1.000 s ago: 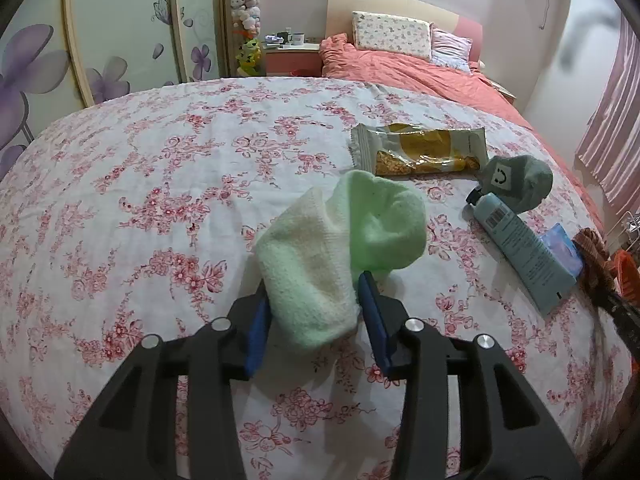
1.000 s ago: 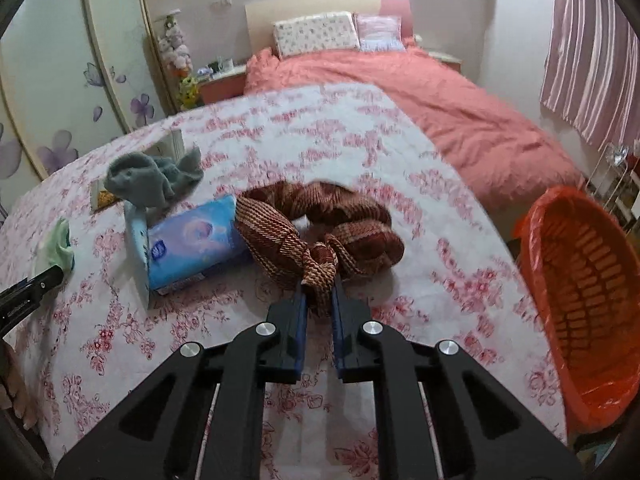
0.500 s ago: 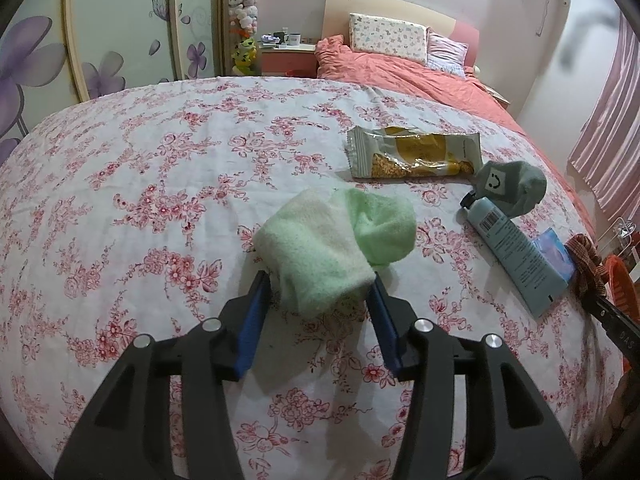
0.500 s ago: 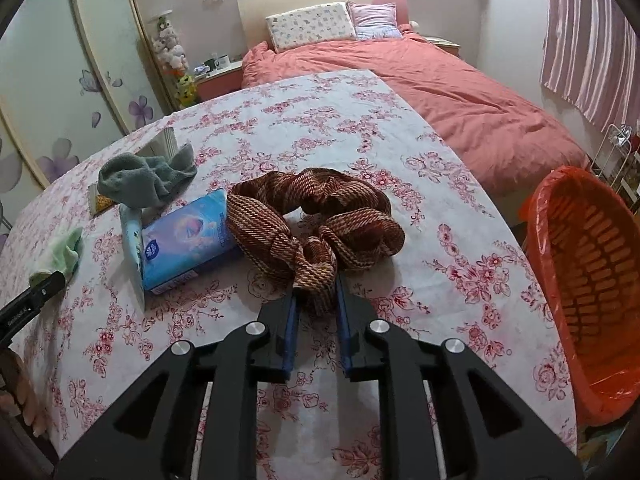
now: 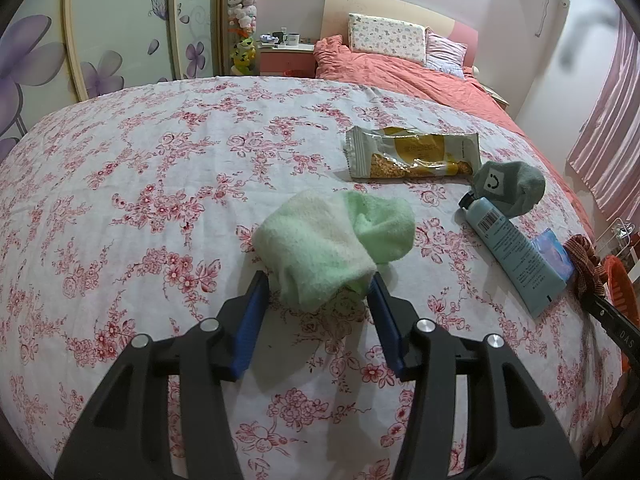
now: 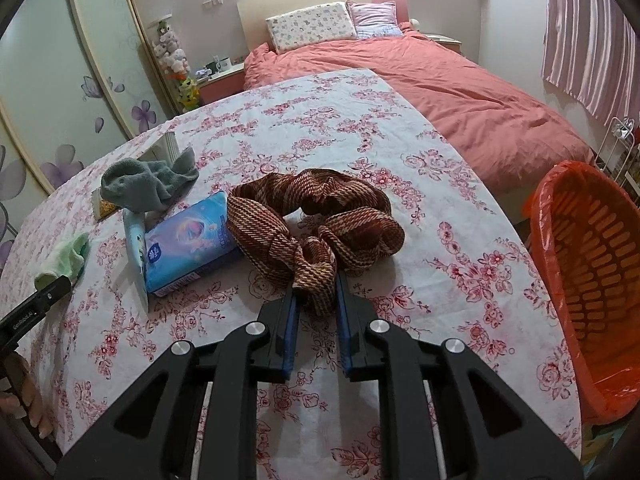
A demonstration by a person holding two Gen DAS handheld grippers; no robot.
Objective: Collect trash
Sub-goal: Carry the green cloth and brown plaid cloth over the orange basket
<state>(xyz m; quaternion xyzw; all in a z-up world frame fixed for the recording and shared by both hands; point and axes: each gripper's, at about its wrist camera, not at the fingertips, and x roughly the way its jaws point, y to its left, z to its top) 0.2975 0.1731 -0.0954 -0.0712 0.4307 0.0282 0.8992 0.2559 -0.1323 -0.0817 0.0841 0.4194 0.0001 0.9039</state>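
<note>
Floral cloth (image 5: 168, 184), white with red roses, covered the table and serves as the landmark for everything else. Near the cloth's middle lay a pale green sock (image 5: 332, 240), and the left gripper (image 5: 318, 294) stood around its near end with its jaws spread; they had just been opening, with the sock between them, and a gap showed beside the left pad. Beyond the sock, toward the cloth's far side, lay a snack wrapper (image 5: 412, 152). To its right a grey sock (image 5: 508, 186) rested against the cap end of a blue tube (image 5: 516, 256). At the cloth's right side the right gripper (image 6: 316, 304) was nearly pressed together, pinching the near fold of a brown checked scrunchie (image 6: 316, 224). A blue tissue pack (image 6: 188, 244) touched the scrunchie's left side. Off the cloth's right edge stood an orange basket (image 6: 592, 264) lined with an orange bag.
</note>
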